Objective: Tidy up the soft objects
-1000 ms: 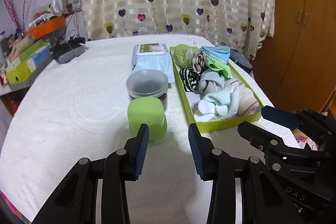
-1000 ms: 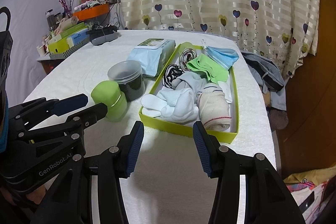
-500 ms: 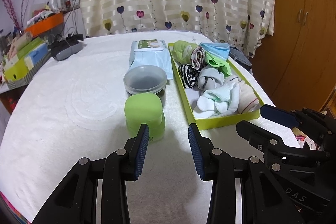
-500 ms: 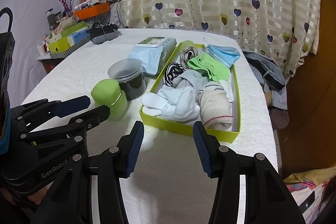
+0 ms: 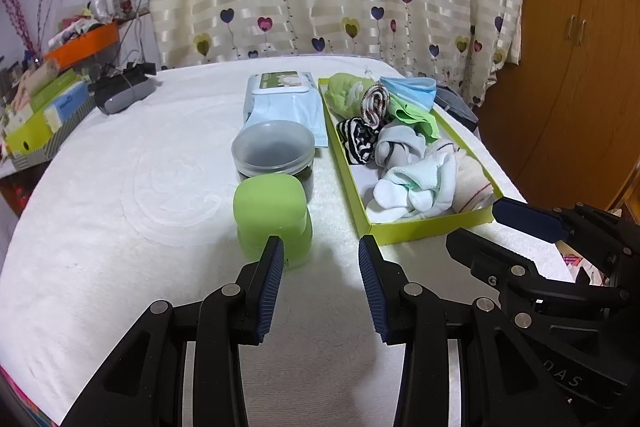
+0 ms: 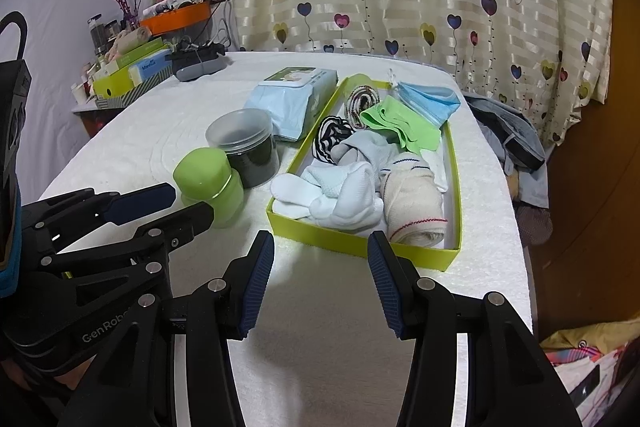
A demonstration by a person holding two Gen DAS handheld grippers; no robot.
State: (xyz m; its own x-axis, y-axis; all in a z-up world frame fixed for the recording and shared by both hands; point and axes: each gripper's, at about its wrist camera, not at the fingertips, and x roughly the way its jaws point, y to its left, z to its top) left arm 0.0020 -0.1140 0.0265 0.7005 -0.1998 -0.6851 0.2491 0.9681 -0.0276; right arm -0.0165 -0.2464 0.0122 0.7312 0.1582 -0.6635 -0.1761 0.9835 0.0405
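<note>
**A:** so what's actually in the lime-green tray (image 6: 454, 187)? Looks stuffed.

**B:** Yeah, it's a long shallow box on the white table (image 5: 120, 187), full of rolled socks. Near end: a white sock bundle (image 6: 332, 195) with a cream sock (image 6: 416, 203) that has a red stitched line, touching it at 3 o'clock. Behind them a grey pair (image 5: 396, 145), then a black-and-white striped one (image 5: 356, 139). Far end has a light green cloth (image 6: 400, 125), a brown striped roll (image 5: 374, 103) and a blue face mask (image 5: 412, 89) hanging over the rim.

**A:** And outside the tray?

**B:** At 9 o'clock of it: a clear lidded tub (image 5: 274, 151) with something dark inside, and a green jar (image 5: 272, 215) just in front, touching it or nearly. A wipes pack (image 5: 280, 99) lies behind the tub.

**A:** Grippers?

**B:** Both empty. Left gripper (image 5: 320, 247) has its jaws fairly wide, over bare table just beside the jar. Right gripper (image 6: 320, 243) has wider jaws, pointing at the tray's near edge, not touching it.
</note>
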